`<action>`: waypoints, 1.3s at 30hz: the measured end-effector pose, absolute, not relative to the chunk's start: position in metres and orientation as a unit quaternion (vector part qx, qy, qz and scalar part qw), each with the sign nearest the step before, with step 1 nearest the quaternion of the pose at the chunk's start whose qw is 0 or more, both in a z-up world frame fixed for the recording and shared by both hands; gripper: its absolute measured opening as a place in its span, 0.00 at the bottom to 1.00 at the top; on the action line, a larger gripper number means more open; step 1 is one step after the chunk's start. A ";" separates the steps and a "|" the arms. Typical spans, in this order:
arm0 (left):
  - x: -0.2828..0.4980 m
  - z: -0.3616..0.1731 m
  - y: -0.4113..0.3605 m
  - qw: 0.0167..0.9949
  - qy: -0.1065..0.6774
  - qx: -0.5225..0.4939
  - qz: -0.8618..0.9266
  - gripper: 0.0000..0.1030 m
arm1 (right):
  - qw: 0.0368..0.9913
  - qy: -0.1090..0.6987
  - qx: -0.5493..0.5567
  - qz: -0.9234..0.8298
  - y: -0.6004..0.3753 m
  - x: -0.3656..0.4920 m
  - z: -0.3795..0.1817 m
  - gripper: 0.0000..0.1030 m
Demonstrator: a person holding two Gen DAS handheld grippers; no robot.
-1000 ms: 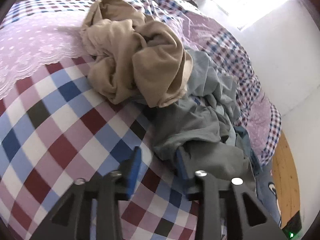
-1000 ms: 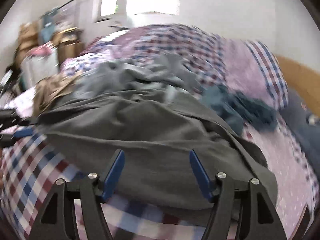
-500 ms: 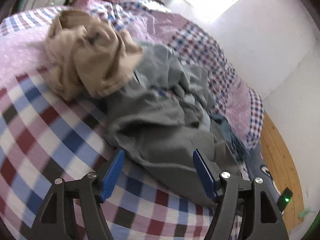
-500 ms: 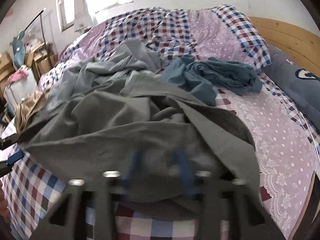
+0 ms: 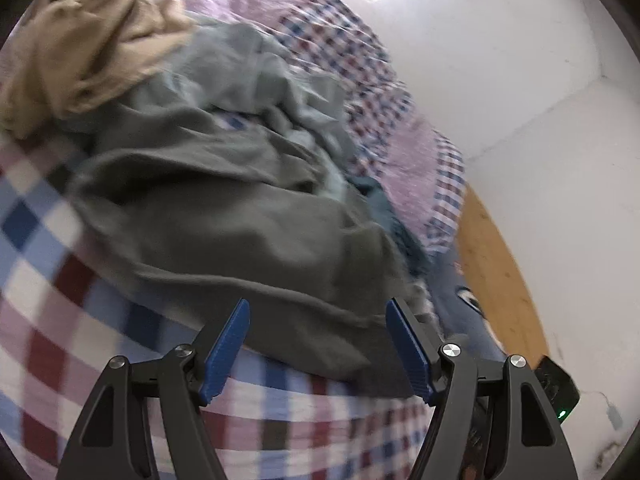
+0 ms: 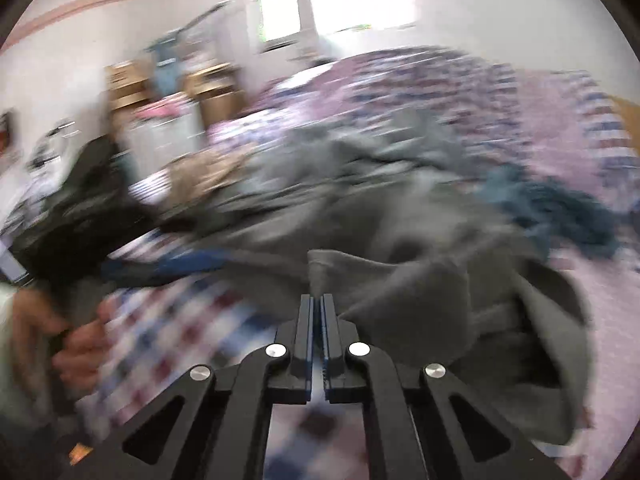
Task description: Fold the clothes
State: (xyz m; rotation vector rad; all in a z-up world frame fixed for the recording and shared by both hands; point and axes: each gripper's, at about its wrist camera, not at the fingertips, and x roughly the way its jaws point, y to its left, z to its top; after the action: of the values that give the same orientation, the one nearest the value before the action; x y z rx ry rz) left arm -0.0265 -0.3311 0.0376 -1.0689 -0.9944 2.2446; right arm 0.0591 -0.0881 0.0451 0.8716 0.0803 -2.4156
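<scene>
Grey garment [image 6: 420,280]: lay crumpled on the checked bedspread [image 5: 60,320].
Right gripper [image 6: 317,300]: clenched on its edge.
Left gripper [image 5: 318,312]: released, over the hem.

Dark grey garment [image 5: 240,216] nearest; paler grey-green one [image 5: 256,80] behind; tan clothing [image 5: 84,40] far left; teal cloth [image 6: 560,208] right. Bedspread [image 5: 52,320] checked red, blue, white, with lilac dotted panels.
</scene>
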 end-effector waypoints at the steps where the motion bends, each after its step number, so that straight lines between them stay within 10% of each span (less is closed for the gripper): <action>1: -0.027 0.039 -0.326 0.246 -0.363 -0.388 0.811 0.73 | 0.307 0.039 0.335 -0.890 -0.096 0.064 0.041 0.02; 15: -0.027 0.028 -0.286 0.291 -0.319 -0.435 0.790 0.71 | 0.449 0.065 0.398 -0.797 -0.112 0.095 0.031 0.07; 19: -0.028 0.022 -0.290 0.277 -0.328 -0.443 0.787 0.71 | 0.505 0.058 0.414 -0.755 -0.121 0.111 0.034 0.40; 22: -0.029 0.020 -0.288 0.268 -0.324 -0.447 0.790 0.71 | 0.525 0.046 0.404 -0.747 -0.119 0.122 0.041 0.43; 39: -0.018 0.013 -0.279 0.253 -0.305 -0.459 0.795 0.71 | 0.336 0.018 0.389 -0.858 -0.045 0.088 0.043 0.43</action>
State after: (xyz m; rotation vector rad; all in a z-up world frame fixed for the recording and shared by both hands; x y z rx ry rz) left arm -0.0179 -0.2792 0.0128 -1.2488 -0.8289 2.1601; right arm 0.0881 -0.0451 0.0428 1.0138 0.0472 -2.2378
